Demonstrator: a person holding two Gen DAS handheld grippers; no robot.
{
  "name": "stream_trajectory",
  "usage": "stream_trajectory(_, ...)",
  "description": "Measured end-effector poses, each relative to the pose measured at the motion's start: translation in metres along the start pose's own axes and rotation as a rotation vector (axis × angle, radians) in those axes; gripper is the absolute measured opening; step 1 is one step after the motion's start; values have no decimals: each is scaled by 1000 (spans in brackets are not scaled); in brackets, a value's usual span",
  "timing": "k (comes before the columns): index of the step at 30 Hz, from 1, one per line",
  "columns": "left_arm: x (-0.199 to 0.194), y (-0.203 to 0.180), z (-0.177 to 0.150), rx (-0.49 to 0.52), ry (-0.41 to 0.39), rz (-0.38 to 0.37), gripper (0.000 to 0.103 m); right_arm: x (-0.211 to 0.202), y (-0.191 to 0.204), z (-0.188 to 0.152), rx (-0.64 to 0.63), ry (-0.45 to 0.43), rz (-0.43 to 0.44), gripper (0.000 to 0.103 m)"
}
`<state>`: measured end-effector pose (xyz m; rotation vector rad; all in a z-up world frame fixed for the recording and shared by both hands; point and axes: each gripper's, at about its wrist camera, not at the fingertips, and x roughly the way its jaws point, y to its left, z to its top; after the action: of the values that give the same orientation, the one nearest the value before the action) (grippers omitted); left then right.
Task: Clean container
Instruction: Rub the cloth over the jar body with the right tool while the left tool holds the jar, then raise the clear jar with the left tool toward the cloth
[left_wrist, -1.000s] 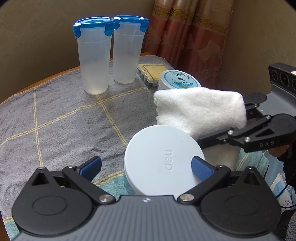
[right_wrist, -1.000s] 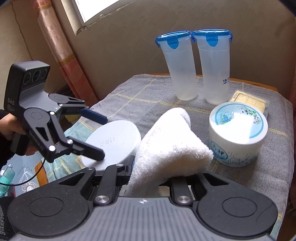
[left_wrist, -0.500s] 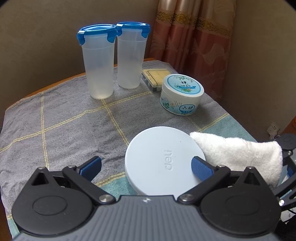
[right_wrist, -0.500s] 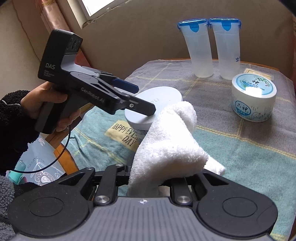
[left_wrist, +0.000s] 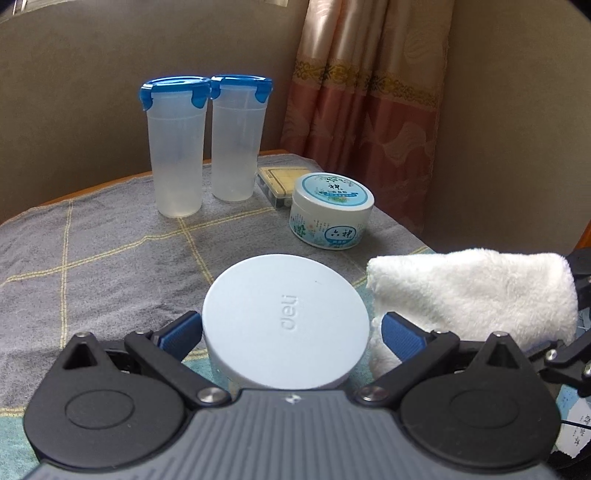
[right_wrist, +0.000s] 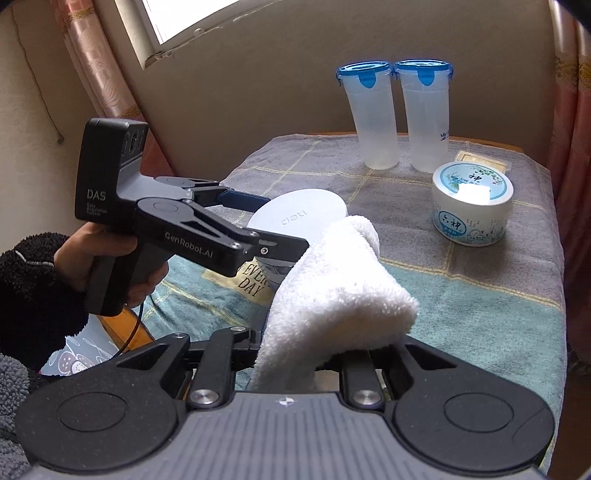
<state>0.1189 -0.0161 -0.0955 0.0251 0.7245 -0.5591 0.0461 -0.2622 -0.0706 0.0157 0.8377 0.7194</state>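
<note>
While clamped on the white towel (right_wrist: 332, 288), right hand-held gripper (right_wrist: 314, 354) beside the container's (left_wrist: 286, 321) rim, left hand-held gripper (left_wrist: 286, 328) seemingly gripping it.

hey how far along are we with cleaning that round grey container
Set up, wiping not visibly begun. Done: the left gripper has its jaws around the round grey container, lid on; whether they press it is unclear. In hand: the right gripper is shut on the white cloth, held beside the container. Left: wipe it. The two tall tubs and white jar stand untouched.

Round box lid (left_wrist: 286, 321) was matt smooth plastic; towel (left_wrist: 476, 295) fluffy white cloth; tumblers (left_wrist: 179, 147) frosted plastic; worktop cover (left_wrist: 92, 251) woven cloth.
</note>
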Motion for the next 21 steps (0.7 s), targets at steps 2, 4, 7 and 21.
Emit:
stream_trajectory(2,1,-1,-5,5,-21,9,103,-3,-1,0,8,-5,-11,23)
stream_trajectory(4,3,-2,-9,8,-38,17,103,-5,-1,-1,12,-8,-20,23)
stream_trajectory(7,5,-6,-14,42,-78,56,103,-5,-1,0,19,-11,-28,23)
stream_trajectory(21,18,-23,-33,113,-132,153,103,-1,-10,3,40,-12,-22,23)
